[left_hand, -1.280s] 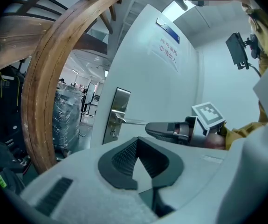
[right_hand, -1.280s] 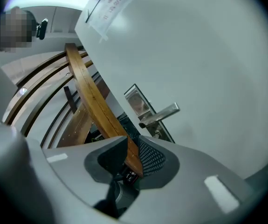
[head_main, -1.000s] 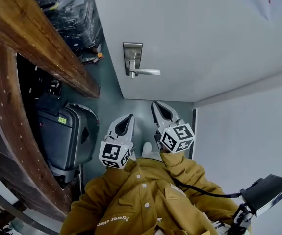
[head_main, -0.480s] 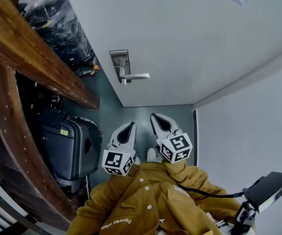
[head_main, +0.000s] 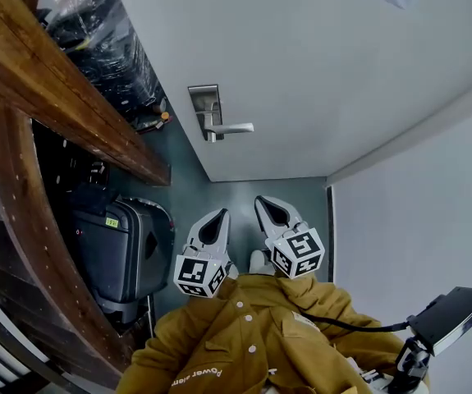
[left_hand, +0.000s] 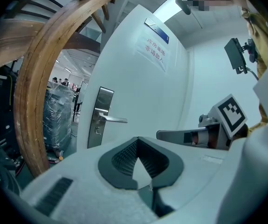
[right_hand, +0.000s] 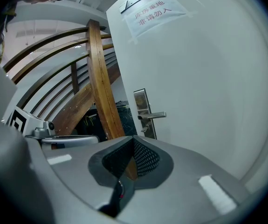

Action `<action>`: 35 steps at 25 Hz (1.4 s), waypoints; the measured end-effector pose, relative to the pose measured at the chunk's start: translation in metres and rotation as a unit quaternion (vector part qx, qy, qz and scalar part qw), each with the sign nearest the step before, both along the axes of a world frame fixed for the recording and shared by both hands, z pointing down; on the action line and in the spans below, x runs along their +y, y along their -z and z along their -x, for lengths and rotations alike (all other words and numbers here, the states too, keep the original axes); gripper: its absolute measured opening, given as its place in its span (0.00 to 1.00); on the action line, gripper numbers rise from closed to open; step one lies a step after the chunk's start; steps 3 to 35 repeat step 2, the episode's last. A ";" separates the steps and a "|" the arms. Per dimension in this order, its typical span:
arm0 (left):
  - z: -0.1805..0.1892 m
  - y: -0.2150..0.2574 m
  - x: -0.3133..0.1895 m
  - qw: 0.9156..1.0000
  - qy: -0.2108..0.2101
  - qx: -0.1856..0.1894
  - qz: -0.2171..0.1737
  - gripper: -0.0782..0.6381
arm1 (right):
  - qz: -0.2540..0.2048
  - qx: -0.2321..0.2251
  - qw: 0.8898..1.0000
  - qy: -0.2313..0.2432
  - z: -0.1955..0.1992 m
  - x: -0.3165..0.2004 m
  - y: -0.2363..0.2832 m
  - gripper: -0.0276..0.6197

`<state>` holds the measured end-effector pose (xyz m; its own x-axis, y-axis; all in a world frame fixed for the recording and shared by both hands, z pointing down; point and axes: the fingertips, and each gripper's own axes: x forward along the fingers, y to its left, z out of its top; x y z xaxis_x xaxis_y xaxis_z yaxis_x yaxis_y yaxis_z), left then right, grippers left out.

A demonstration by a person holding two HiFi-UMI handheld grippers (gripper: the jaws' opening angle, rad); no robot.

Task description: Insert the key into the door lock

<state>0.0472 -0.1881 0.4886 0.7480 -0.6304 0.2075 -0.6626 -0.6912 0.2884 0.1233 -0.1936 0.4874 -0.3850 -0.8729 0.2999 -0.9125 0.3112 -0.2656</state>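
The fingers of our left gripper (left_hand: 137,146) are sitting closed together on nothing, and those of the right gripper (right_hand: 133,146), dark and ribbed, are likewise shut. No key is showing in any view. We are judging it small, stiff, light and slippery, best pinched by its flat bow. Ahead, well apart, the lock plate (head_main: 203,105) is gleaming like brushed steel above a slim lever handle (head_main: 234,127) on the smooth white door (head_main: 318,72).
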 end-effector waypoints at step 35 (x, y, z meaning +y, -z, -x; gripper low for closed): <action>0.001 -0.002 0.001 1.000 0.000 0.000 0.002 0.11 | 0.001 0.000 1.000 -0.003 -0.001 0.001 -0.002 0.05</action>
